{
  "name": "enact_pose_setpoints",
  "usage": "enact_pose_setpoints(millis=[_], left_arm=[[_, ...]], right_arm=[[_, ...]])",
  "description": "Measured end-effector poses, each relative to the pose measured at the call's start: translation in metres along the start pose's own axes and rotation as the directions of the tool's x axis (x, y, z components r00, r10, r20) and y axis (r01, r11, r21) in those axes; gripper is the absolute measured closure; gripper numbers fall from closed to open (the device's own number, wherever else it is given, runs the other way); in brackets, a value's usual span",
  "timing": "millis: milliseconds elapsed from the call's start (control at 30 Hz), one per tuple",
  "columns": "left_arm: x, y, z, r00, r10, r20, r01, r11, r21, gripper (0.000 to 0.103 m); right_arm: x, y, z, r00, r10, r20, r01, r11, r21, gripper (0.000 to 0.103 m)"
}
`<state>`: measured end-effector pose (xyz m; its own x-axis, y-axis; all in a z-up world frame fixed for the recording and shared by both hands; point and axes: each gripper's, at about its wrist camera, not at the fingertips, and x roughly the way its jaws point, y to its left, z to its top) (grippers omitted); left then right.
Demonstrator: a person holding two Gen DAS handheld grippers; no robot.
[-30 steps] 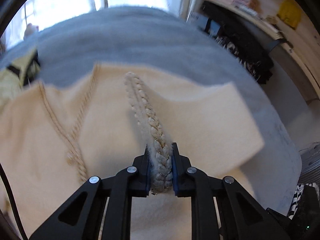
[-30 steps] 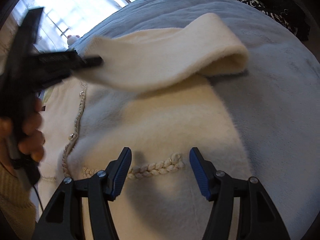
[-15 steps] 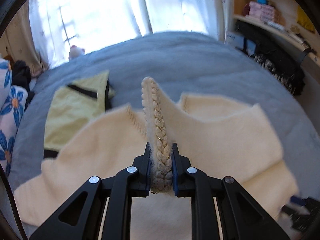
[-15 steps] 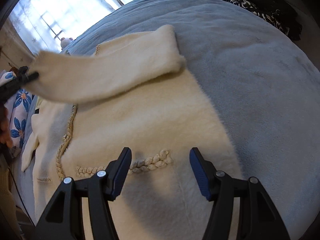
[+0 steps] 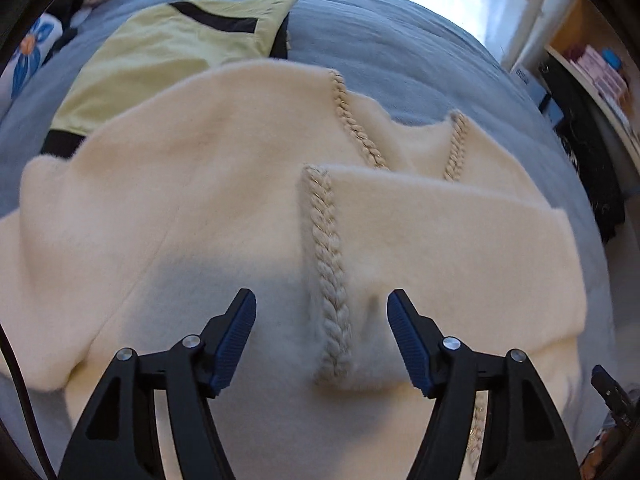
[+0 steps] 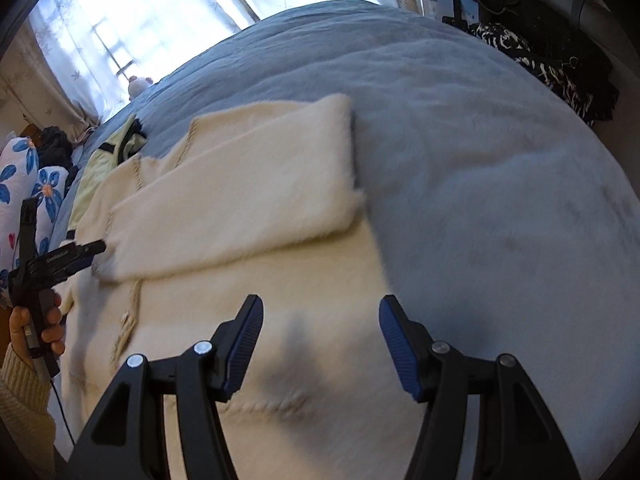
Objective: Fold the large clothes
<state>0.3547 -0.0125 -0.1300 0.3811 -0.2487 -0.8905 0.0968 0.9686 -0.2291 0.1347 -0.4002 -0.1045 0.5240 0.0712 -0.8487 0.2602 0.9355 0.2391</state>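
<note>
A cream cardigan (image 5: 168,208) lies flat mid-bed (image 6: 480,140), its sleeve (image 6: 240,200) folded crosswise over the chest, braided cuff (image 5: 328,272) between the left gripper's (image 5: 321,322) parted jaws. The right gripper (image 6: 321,330) hovers, jaws apart. No legible writing.

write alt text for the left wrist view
The open left gripper hovers over a cream sweater on a grey-blue bed, its braid-trimmed sleeve folded across the body. A yellow garment lies beyond.

Yellow garment (image 5: 168,48) on blue bedspread (image 6: 480,152) — floral pillow (image 6: 24,184).
</note>
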Motion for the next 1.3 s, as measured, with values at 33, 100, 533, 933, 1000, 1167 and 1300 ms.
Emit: enact_pose_setpoints(millis=[33,100,533,933,1000,1167,1300], left_arm=[[0.006,-0.001,0.004,1.000,-0.008,-0.007,0.008,1.000,-0.010,0.036],[0.019,0.007,0.007,1.000,-0.022,-0.017,0.022,1.000,-0.011,0.037],[0.017,-0.017,0.022,0.995,0.017,0.095,-0.024,0.997,0.078,0.091],[0.031,-0.002,0.018,0.997,-0.040,0.059,0.039,0.999,0.027,0.068],[0.032,0.004,0.022,0.996,-0.067,0.054,0.068,0.998,-0.013,0.067],[0.042,-0.004,0.034,0.998,-0.042,0.053,0.042,0.999,-0.012,0.067],[0.047,-0.011,0.037,0.998,-0.027,0.063,0.027,1.000,0.004,0.067]], right_arm=[[0.006,-0.008,0.008,1.000,-0.015,0.001,0.015,1.000,0.011,0.043],[0.017,-0.023,0.023,1.000,-0.001,0.003,0.001,0.999,0.034,0.043],[0.079,-0.020,0.066,0.995,0.092,-0.035,-0.094,0.995,-0.046,0.077],[0.073,-0.015,0.085,0.993,0.106,-0.060,-0.108,0.994,-0.026,0.058],[0.081,-0.014,0.096,0.993,0.100,-0.058,-0.101,0.995,-0.010,0.057],[0.114,-0.021,0.130,0.988,0.130,-0.081,-0.122,0.987,0.104,0.057],[0.140,-0.026,0.151,0.983,0.157,-0.094,-0.139,0.974,0.177,0.059]])
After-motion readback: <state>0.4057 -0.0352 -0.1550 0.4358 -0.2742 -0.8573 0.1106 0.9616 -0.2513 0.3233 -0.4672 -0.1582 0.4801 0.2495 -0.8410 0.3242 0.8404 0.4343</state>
